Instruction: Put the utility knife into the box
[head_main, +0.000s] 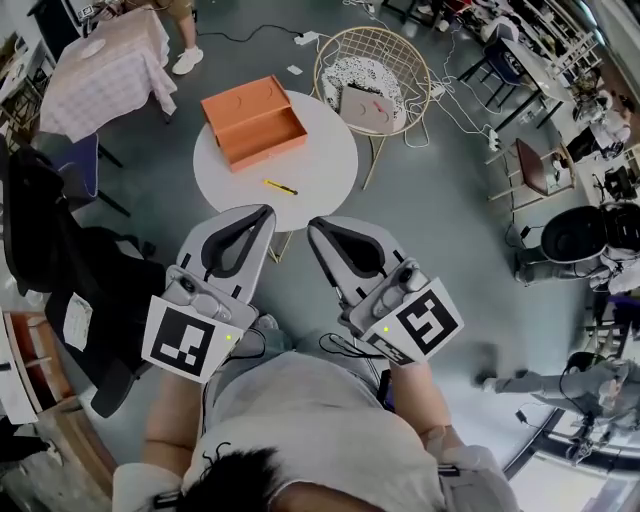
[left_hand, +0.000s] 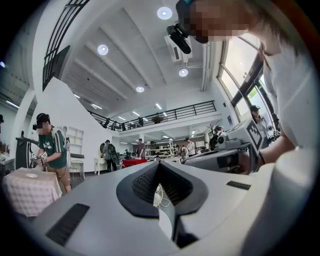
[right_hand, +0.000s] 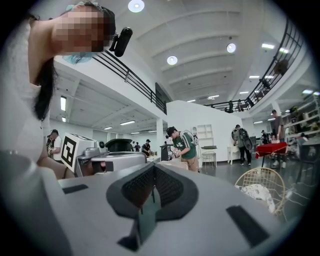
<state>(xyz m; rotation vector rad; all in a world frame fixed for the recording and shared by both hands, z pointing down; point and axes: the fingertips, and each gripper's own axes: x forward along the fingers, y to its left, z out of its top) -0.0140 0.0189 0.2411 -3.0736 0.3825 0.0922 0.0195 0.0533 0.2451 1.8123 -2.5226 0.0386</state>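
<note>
A person stands over a small round white table (head_main: 322, 160), holding a two-jaw tong in each hand close to the chest, well short of the tabletop. The left gripper (head_main: 262, 216) and the right gripper (head_main: 319, 226) sit side by side, noses angled toward the table. Both are clenched with nothing between the jaws: the ribbed pads meet at the tips, and only floor shows through the hollow behind them. Their own cameras look level across a large hall rather than down at the work, which suggests a ready pose before any reach. The utility knife (head_main: 281, 187), slim and yellow, lies flat on the near side of the table, apart from everything else, so either tong could probably come down on it without crowding. The orange box (head_main: 264, 150) stands toward the far left of the table with its lid folded back and its mouth facing up, apparently left open so the knife can drop straight in. The knife is not yet in the box, and nothing touches it. A wire chair (head_main: 371, 30) stands just beyond the table.
</note>
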